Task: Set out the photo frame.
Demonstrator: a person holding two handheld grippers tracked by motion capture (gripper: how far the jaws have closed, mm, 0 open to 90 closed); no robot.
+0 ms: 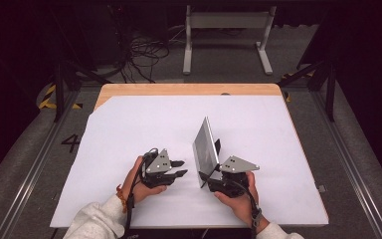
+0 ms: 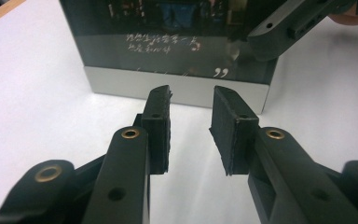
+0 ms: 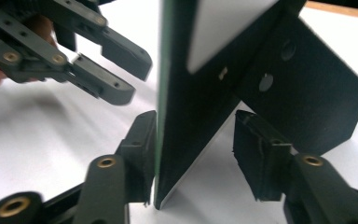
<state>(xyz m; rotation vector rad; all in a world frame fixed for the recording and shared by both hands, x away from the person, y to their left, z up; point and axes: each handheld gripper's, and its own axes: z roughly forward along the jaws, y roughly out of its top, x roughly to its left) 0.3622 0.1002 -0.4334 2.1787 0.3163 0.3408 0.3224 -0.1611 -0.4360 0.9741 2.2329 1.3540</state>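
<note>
A picture frame (image 1: 206, 149) with a silver border stands upright on the white sheet (image 1: 129, 129), propped on its black back stand (image 3: 307, 93). In the left gripper view its dark glass (image 2: 168, 42) bears pale writing. My right gripper (image 1: 208, 175) straddles the frame's near bottom corner. In the right gripper view (image 3: 196, 116) its left pad lies against the frame's front, while its right pad stands apart from the back. My left gripper (image 1: 181, 168) sits a short way left of the frame, pointing at its face, jaws (image 2: 192, 93) open with nothing between them.
The white sheet covers most of a wooden table (image 1: 179, 89), with bare sheet to the left and behind the frame. Beyond the far edge are a white stand (image 1: 226, 22) and loose cables (image 1: 144, 50) on the floor. Dark posts flank the table.
</note>
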